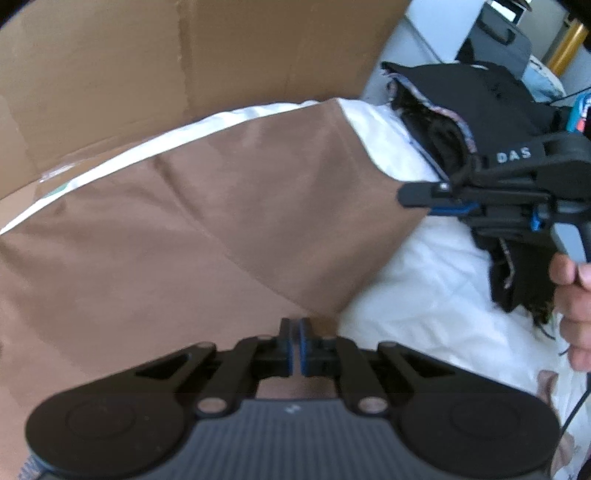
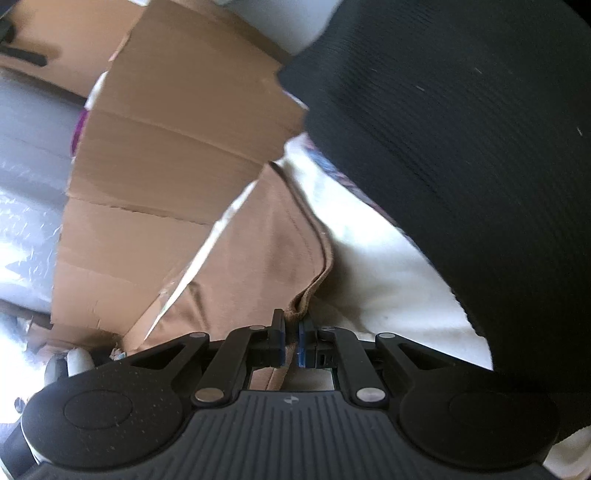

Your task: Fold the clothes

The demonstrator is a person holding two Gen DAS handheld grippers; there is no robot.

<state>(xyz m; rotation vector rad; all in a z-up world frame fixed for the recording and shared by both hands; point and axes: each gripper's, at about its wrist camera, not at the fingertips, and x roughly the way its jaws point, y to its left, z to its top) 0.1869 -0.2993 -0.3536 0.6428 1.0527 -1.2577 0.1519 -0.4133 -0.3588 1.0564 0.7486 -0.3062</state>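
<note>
A brown garment (image 1: pixel 229 229) lies spread over a white bedsheet (image 1: pixel 436 280). My left gripper (image 1: pixel 296 332) is shut on the garment's near edge. My right gripper (image 1: pixel 424 197) comes in from the right, held by a hand, and is shut on the garment's right corner. In the right wrist view my right gripper (image 2: pixel 291 334) pinches the brown garment's hemmed edge (image 2: pixel 280 243) between its blue pads. The fabric stretches between the two grippers.
A large cardboard sheet (image 1: pixel 155 70) stands behind the bed; it also shows in the right wrist view (image 2: pixel 177 155). A pile of black clothes (image 1: pixel 480 110) lies at the right, filling the right of the right wrist view (image 2: pixel 461 147). Grey furniture (image 1: pixel 495 33) stands far right.
</note>
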